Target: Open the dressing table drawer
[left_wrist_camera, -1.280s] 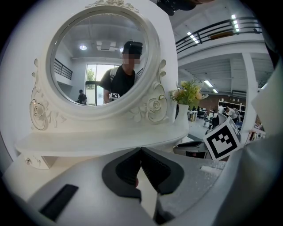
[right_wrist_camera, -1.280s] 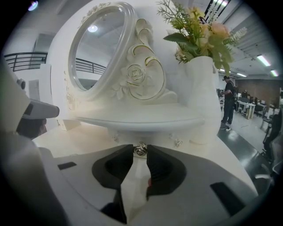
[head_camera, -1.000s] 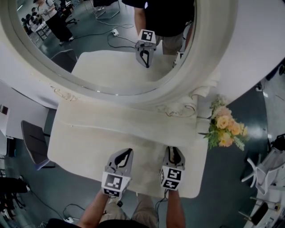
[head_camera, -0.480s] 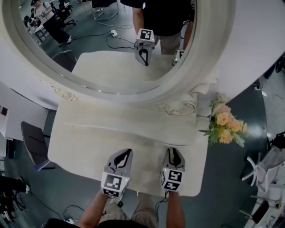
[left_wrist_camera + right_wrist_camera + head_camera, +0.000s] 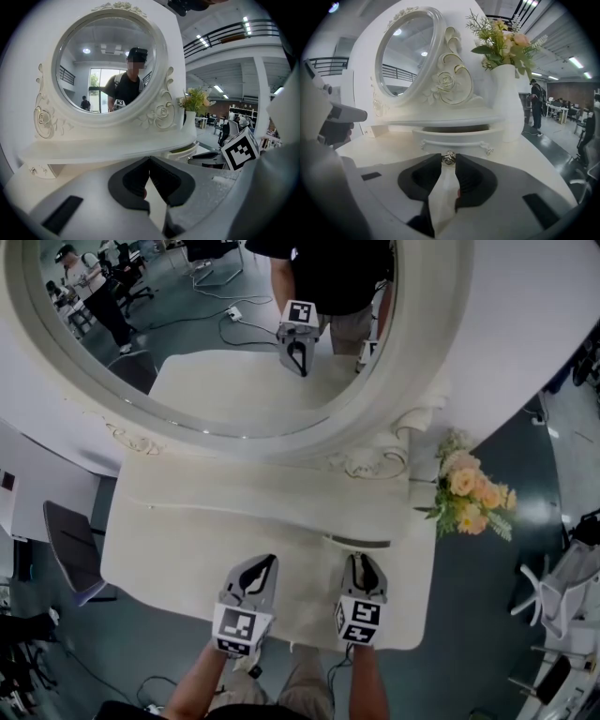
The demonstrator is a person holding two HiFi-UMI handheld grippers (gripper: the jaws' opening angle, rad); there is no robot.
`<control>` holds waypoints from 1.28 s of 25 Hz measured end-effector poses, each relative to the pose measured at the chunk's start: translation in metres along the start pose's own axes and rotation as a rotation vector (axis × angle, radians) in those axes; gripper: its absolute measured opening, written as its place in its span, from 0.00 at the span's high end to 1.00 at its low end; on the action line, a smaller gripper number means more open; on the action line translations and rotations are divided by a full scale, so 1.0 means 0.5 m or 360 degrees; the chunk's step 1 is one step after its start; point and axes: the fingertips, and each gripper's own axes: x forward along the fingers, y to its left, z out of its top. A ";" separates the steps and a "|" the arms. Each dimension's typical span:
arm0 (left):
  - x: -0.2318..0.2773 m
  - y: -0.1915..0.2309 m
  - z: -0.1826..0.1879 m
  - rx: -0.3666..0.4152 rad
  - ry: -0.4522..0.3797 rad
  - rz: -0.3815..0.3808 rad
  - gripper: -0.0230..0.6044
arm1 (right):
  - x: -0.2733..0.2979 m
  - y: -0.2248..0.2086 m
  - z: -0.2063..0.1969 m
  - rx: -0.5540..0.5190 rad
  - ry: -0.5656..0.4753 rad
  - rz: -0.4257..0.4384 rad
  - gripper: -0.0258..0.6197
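**Head view, looking steeply down on a white dressing table (image 5: 178, 540).** The round mirror (image 5: 206, 334) in its carved frame fills the field from 10 to 1 o'clock. A vase (image 5: 508, 103) of peach and yellow flowers (image 5: 472, 495) stands at 3 o'clock, at the table's right end. Both grippers enter at 6 o'clock, side by side over the near edge.

The left gripper (image 5: 271, 562) is over the bare top between 6 and 7 o'clock. Its jaws are pressed together at the tips with nothing between them.

The right gripper (image 5: 365, 559) lies at 5 o'clock — its jaws pinch the small metal knob (image 5: 449, 158) at the middle of the drawer front.

The drawer (image 5: 457, 137) sits under the low shelf below the mirror, just left of the vase in the right gripper view. It stands slightly pulled out: a dark slit shows between its curved front and the shelf above.

In the glass, the person's reflection with both grippers appears at 12 o'clock.
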 end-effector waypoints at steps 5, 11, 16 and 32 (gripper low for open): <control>-0.006 -0.002 -0.001 0.0006 0.0000 -0.0001 0.96 | -0.015 0.004 -0.004 -0.0003 -0.0015 -0.0001 0.82; -0.015 -0.006 -0.005 -0.0004 0.0010 -0.0006 0.96 | -0.030 0.009 -0.015 0.0009 -0.0011 0.0002 0.82; -0.019 -0.012 -0.007 0.0016 -0.0001 -0.0013 0.96 | -0.047 0.015 -0.025 0.0015 -0.0004 0.0012 0.82; -0.048 -0.036 -0.016 0.0003 0.0022 -0.0032 0.96 | -0.085 0.022 -0.043 0.0016 -0.0012 0.0011 0.82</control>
